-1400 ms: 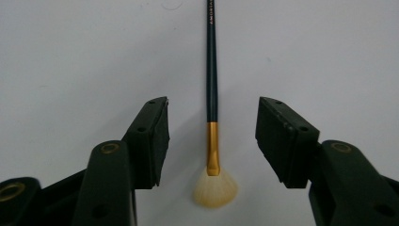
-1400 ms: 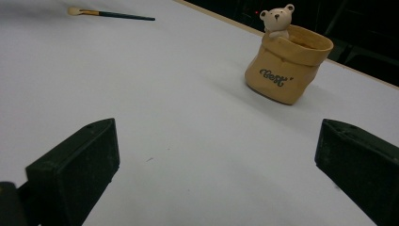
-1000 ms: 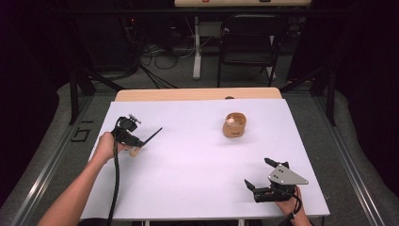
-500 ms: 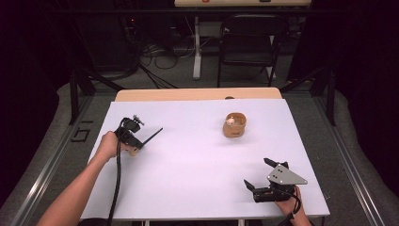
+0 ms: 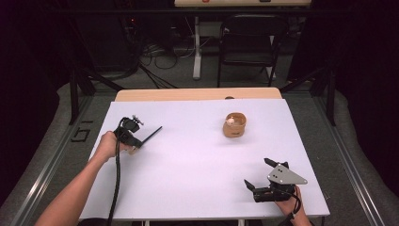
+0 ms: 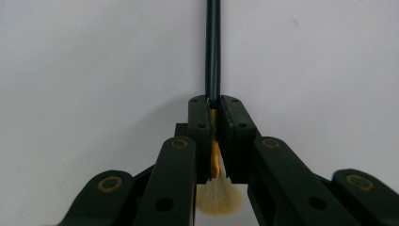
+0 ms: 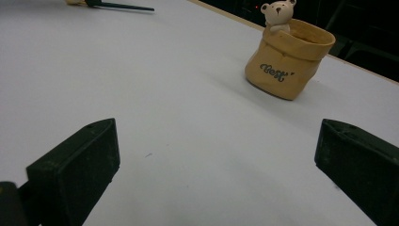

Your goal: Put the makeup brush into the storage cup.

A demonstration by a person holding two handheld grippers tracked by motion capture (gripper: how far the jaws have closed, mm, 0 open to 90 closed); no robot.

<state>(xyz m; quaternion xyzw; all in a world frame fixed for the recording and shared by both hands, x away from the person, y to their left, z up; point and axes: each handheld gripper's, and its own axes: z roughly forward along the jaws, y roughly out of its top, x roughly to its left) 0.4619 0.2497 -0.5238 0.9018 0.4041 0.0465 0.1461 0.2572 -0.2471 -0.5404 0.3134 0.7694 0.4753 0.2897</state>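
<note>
A paintbrush (image 6: 213, 47) with a thin dark handle, a gold ferrule and tan bristles lies flat on the white table. My left gripper (image 6: 214, 106) is shut on its ferrule; the jaws have just been closing with the brush between them. From above, the left gripper (image 5: 136, 141) sits at the table's left, and the brush handle (image 5: 151, 134) points up and right. My right gripper (image 5: 258, 173) rests open at the front right, nothing between its jaws. A tan sack-shaped pot (image 5: 234, 125) with a small bear figure (image 7: 278, 14) on its rim stands at the back right.
A white sheet (image 5: 197, 169) covers the table, and a wooden edge (image 5: 197, 94) shows along the far side. A dark chair (image 5: 249, 42) and cables stand on the floor beyond. Seen from the right gripper (image 7: 219, 141), the pot (image 7: 287, 59) stands ahead.
</note>
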